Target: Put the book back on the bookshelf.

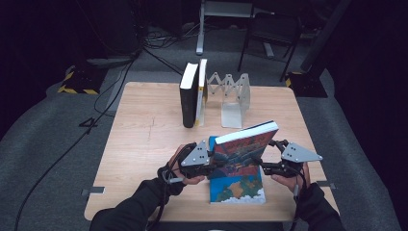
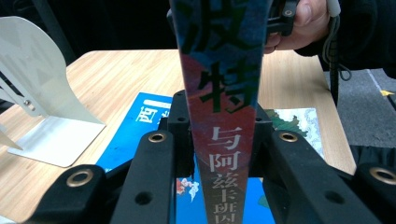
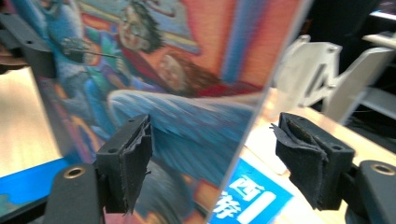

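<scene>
A colourful illustrated book (image 1: 245, 151) is held tilted on edge above the table's front. My left gripper (image 1: 211, 166) is shut on its spine end; in the left gripper view the spine (image 2: 219, 93) stands pinched between the two black jaws of the left gripper (image 2: 217, 123). My right gripper (image 1: 267, 166) is at the book's other end, open. In the right gripper view its pads (image 3: 135, 158) stand apart on either side of the book's edge, and the cover (image 3: 177, 70) sits between them with a gap to the right pad.
A second book with a blue cover (image 1: 238, 190) lies flat under the held one, near the front edge of the wooden table (image 1: 144, 144). Two books (image 1: 192, 94) stand upright at the back, beside a white expanding bookend rack (image 1: 233, 98).
</scene>
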Action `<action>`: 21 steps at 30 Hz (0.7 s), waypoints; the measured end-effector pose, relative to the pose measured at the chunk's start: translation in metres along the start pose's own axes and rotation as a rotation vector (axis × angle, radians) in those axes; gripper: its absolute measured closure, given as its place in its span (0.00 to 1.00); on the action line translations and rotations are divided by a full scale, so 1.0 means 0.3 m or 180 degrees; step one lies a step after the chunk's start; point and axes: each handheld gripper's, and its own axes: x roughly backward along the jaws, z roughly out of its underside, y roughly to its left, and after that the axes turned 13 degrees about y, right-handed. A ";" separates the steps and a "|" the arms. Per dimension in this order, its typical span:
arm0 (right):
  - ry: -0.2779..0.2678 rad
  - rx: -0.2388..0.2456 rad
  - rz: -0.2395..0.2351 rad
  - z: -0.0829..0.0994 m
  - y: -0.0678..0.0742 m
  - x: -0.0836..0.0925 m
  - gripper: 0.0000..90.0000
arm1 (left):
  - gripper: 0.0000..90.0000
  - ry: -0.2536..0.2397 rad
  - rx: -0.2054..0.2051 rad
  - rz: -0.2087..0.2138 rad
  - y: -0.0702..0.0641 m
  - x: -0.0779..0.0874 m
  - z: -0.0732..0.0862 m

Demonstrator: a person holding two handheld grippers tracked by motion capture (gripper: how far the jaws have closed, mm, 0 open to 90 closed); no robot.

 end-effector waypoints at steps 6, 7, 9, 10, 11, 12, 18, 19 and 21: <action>0.0042 0.0065 -0.0020 -0.015 0.023 -0.011 0.36 | 0.79 -0.0013 0.0046 -0.0055 0.000 -0.004 -0.003; 0.0038 0.0046 -0.0007 -0.015 0.024 -0.012 0.37 | 0.79 -0.0014 0.0061 -0.0066 0.000 -0.004 -0.003; 0.0048 0.0024 0.0040 -0.017 0.031 -0.011 0.38 | 0.78 -0.0026 0.0097 -0.0080 0.001 -0.009 -0.007; 0.0044 0.0037 0.0063 -0.019 0.034 -0.011 0.38 | 0.78 -0.0032 0.0110 -0.0097 0.000 -0.011 -0.010; 0.0030 0.0045 0.0078 -0.020 0.037 -0.012 0.39 | 0.77 -0.0044 0.0114 -0.0119 -0.001 -0.013 -0.014; 0.0029 0.0046 0.0083 -0.021 0.040 -0.012 0.39 | 0.77 -0.0059 0.0127 -0.0115 -0.002 -0.016 -0.018; 0.0035 0.0070 0.0132 -0.023 0.046 -0.009 0.39 | 0.76 -0.0103 0.0189 -0.0141 -0.005 -0.025 -0.038; 0.0033 0.0062 0.0128 -0.023 0.046 -0.009 0.39 | 0.76 -0.0120 0.0203 -0.0142 -0.005 -0.027 -0.041; 0.0037 0.0060 0.0140 -0.024 0.049 -0.008 0.39 | 0.76 -0.0130 0.0199 -0.0154 -0.002 -0.028 -0.047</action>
